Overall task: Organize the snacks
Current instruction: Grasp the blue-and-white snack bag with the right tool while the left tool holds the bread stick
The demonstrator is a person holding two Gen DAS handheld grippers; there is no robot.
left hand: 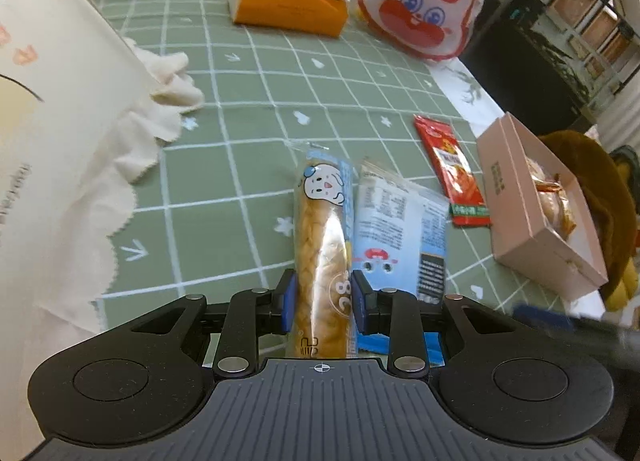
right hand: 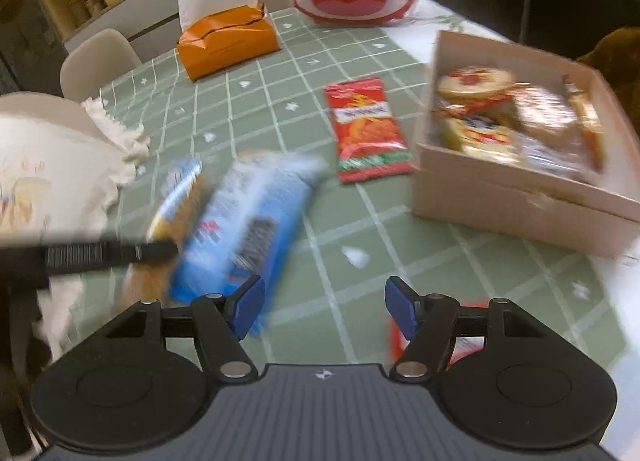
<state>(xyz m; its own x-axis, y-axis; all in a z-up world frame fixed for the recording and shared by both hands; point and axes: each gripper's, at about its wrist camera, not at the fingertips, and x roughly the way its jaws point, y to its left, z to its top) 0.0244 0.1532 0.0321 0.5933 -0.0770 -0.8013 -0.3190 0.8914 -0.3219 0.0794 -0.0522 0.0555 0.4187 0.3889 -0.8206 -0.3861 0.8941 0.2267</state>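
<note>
My left gripper (left hand: 323,293) is shut on a long bread snack in a clear and blue wrapper (left hand: 320,221), with its blue pads pressing both sides near the wrapper's near end. Just right of it a light blue snack packet (left hand: 400,221) lies on the green checked tablecloth (left hand: 240,149). A red snack packet (left hand: 452,169) lies beside the pink cardboard box (left hand: 516,197), which holds several wrapped snacks. My right gripper (right hand: 324,301) is open over bare cloth. The blurred blue packet (right hand: 248,221) is just left of it. The red packet (right hand: 368,129) and the box (right hand: 500,197) are farther ahead.
An orange tissue box (left hand: 288,1) and a white and red rabbit-face bag (left hand: 420,5) stand at the table's far side. A cream cloth bag (left hand: 60,121) crowds the left. A brown plush toy (left hand: 600,189) sits behind the box. Another red wrapper (right hand: 466,345) shows under my right gripper.
</note>
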